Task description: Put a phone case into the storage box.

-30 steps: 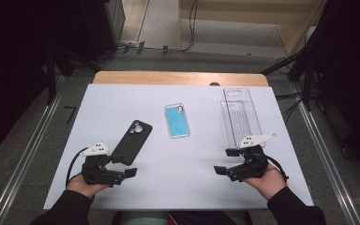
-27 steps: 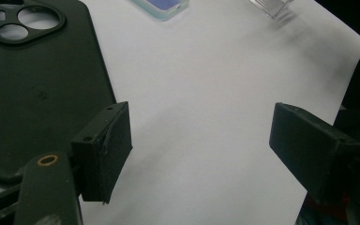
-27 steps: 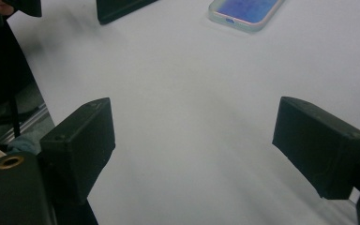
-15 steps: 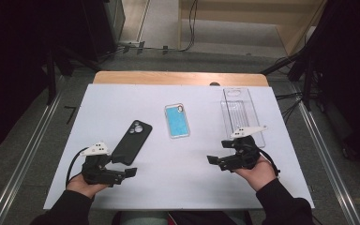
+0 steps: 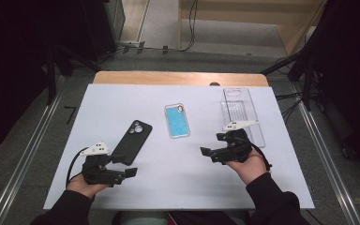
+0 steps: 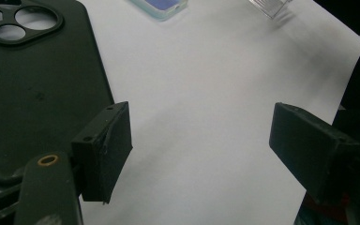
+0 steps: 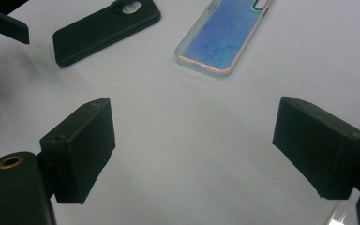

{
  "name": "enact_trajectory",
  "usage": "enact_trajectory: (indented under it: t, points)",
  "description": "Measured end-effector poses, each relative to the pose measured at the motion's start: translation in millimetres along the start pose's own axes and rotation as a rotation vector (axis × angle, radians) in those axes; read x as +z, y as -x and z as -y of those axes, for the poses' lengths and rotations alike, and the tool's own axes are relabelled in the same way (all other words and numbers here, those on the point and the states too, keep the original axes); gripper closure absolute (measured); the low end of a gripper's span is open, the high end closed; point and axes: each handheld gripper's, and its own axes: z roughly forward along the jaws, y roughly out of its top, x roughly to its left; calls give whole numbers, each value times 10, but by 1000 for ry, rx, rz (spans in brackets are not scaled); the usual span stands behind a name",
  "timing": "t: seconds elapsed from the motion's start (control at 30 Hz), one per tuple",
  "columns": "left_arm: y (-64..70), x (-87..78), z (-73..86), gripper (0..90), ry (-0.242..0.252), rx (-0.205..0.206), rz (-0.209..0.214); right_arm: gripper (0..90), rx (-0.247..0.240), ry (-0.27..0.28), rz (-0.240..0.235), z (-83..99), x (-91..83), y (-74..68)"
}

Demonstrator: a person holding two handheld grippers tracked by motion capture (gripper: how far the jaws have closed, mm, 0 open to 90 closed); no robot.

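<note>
White table (image 5: pixel 183 187): black case (image 5: pixel 132 142) beside left gripper (image 5: pixel 122 174); blue case (image 5: pixel 176 120) mid-table.

Light's even from overhead, so the white table (image 5: pixel 187 178) is bright while the room around goes nearly black. My jaws look soft and blurry up close, shadows under them faint, and the blue case (image 7: pixel 222 35) shows slight sheen.

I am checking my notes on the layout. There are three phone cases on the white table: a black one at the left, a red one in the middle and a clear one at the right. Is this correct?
Not quite. The middle case is blue, not red, as the high view shows. The black case at the left and the clear case at the right on the white table are as you wrote.
</note>
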Motion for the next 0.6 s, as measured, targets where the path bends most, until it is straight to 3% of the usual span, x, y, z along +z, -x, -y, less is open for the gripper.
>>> enact_trajectory:
  t: [0.6]
  points:
    - [-8,-4,-2,214,0,-1,2,113,31,22,44,-194,229,-35]
